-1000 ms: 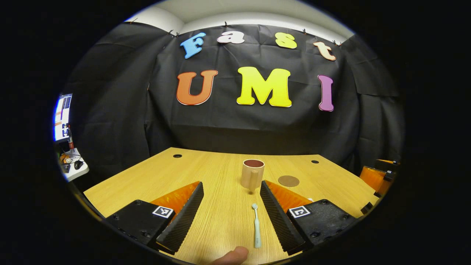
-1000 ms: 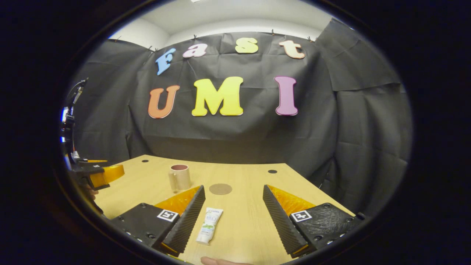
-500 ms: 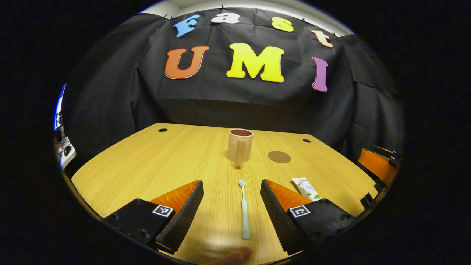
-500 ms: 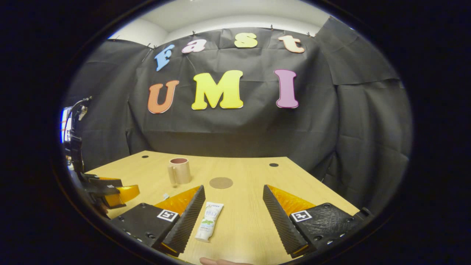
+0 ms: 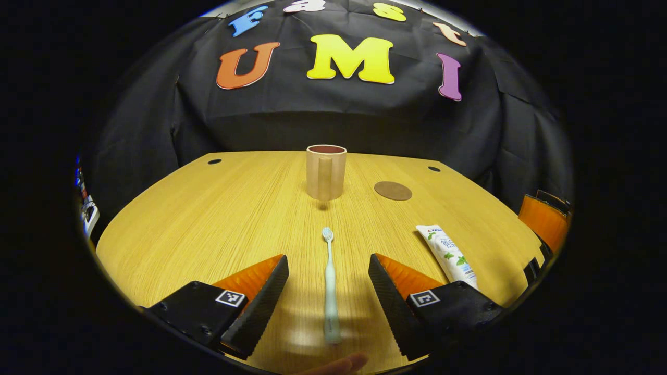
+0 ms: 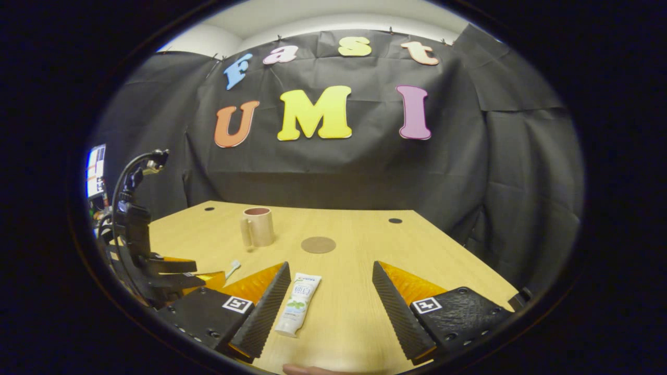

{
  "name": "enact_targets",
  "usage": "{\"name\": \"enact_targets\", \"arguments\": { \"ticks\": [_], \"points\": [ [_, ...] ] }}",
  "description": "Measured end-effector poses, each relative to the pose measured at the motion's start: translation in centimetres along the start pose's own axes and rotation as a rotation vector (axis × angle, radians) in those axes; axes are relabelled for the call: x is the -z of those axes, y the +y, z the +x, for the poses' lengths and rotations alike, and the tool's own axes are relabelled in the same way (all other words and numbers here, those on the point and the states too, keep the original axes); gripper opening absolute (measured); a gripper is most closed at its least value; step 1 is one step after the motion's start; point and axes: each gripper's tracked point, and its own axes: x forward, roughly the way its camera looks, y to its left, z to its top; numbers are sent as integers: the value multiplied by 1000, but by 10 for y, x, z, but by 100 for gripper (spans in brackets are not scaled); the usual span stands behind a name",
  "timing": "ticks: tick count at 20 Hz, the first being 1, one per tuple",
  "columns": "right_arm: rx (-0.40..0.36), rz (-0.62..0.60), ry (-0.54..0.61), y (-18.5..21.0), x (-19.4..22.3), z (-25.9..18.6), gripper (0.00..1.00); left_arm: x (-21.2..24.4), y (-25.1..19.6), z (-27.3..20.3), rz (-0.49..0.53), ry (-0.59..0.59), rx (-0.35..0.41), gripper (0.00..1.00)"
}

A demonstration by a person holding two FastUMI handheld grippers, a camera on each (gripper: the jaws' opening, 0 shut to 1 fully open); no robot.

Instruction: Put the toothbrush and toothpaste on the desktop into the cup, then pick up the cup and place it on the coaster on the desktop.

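A pale green toothbrush (image 5: pixel 329 281) lies on the wooden desk (image 5: pixel 208 219), bristles pointing away, between the fingers of my open left gripper (image 5: pixel 327 260). Beyond it stands the beige cup (image 5: pixel 325 172), upright with its handle facing me, and a round brown coaster (image 5: pixel 393 190) lies to its right. The white toothpaste tube (image 5: pixel 448 255) lies flat at the right. In the right gripper view the toothpaste tube (image 6: pixel 298 304) lies close beside the left finger of my open right gripper (image 6: pixel 331 268). There the cup (image 6: pixel 257 227) and coaster (image 6: pixel 318 245) sit farther back, and the left gripper (image 6: pixel 177 271) hovers low at the left.
Small round cable holes (image 5: pixel 214 161) (image 5: pixel 434 169) sit near the desk's far corners. The black cloth wall closes off the back. A lit monitor (image 6: pixel 95 172) shows at the far left. A person's fingertip (image 5: pixel 338 363) shows at the bottom edge.
My left gripper has moved forward and tipped down over the desk, so the toothbrush now lies centred between its fingers. The right gripper has shifted slightly, with the toothpaste still by its left finger.
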Motion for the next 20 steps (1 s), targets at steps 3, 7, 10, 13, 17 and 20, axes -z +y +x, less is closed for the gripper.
{"name": "enact_targets", "arguments": {
  "ticks": [3, 7, 10, 13, 17, 20],
  "points": [
    [-7, -26, 16, 5, 6, 7, 95, 12, -3, 7, -14, 39, 14, 91],
    [-30, -21, 38, 15, 14, 14, 95, 9, 4, 8, 5, 42, -11, 78],
    [-41, -31, 51, 20, 19, 17, 95, 14, 5, 12, -2, 61, -20, 64],
    [-58, -31, 66, 27, 26, 17, 98, 18, 6, 12, -14, 84, -24, 43],
    [-70, -35, 88, 33, 32, 20, 95, 20, 11, 14, -6, 101, -41, 25],
    [-72, -23, 101, 33, 37, 21, 95, 21, 11, 14, 3, 103, -38, 18]
  ]
}}
